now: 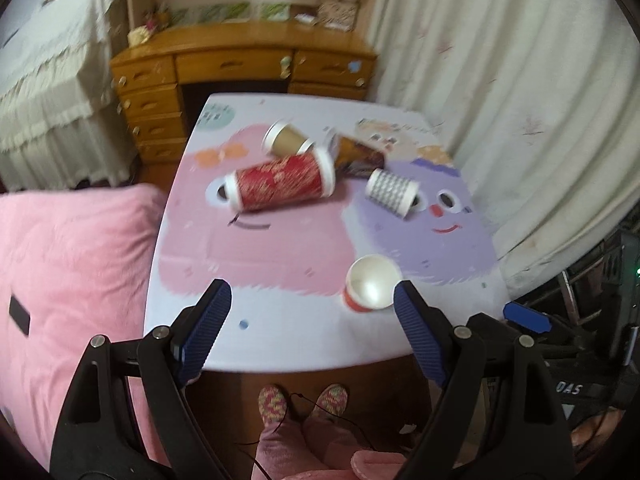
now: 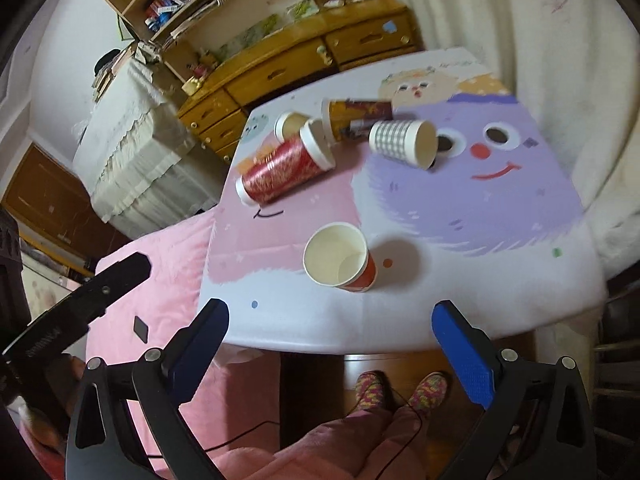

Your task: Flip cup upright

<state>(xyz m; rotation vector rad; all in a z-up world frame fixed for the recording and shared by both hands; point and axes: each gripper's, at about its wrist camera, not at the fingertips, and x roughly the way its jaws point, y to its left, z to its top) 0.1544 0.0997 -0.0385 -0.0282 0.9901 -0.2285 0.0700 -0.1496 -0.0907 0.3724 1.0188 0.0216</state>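
A small red paper cup (image 1: 370, 290) stands upright near the table's front edge, also in the right wrist view (image 2: 340, 258). Several cups lie on their sides further back: a large red patterned cup (image 1: 280, 182) (image 2: 286, 168), a brown cup (image 1: 288, 140) (image 2: 290, 124), a dark orange cup (image 1: 356, 152) (image 2: 356, 118) and a grey checked cup (image 1: 392, 192) (image 2: 402, 142). My left gripper (image 1: 312, 296) is open and empty above the table's front edge. My right gripper (image 2: 330, 316) is open and empty, in front of the upright cup.
The cups lie on a small table (image 1: 256, 344) with a pink and purple cartoon top. A pink blanket (image 1: 72, 264) lies at the left. A wooden desk (image 1: 240, 64) stands behind, a white curtain (image 1: 520, 80) at the right. The person's slippered feet (image 1: 304, 400) are under the table.
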